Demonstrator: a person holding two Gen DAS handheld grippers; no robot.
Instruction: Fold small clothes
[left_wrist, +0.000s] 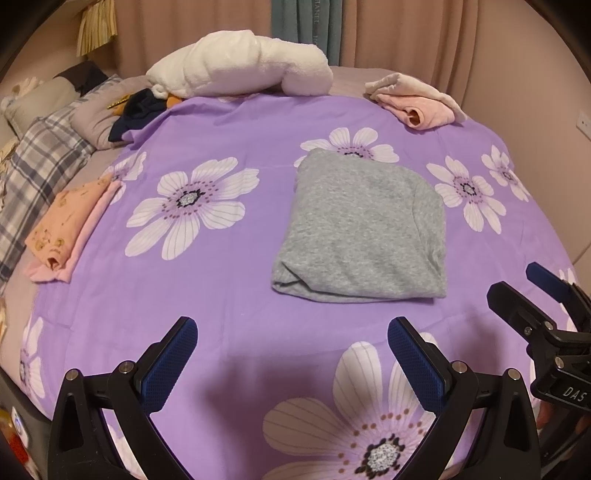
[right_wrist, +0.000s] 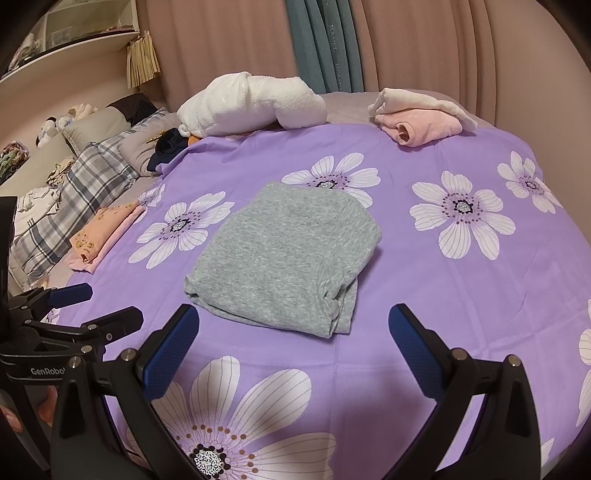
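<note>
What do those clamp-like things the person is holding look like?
Each tool, left and right, is a black plastic frame with silver rivets and two fingers faced with blue textured pads. One body reads "GenRobot", the other "DAS".

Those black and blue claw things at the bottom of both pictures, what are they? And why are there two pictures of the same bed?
They are tongs that a person holds, one in each hand. Each has a small camera looking out along its two fingers, so you get two pictures of one bed. One picture comes from the left tongs, the other from the right tongs. Both are open and hold nothing.

On the purple flowered sheet lies a grey garment, already folded. To the left is a folded orange and pink stack. At the far side sit a fluffy white bundle and a pink and cream pile.

Each camera also catches the other tongs at the picture's edge.
</note>
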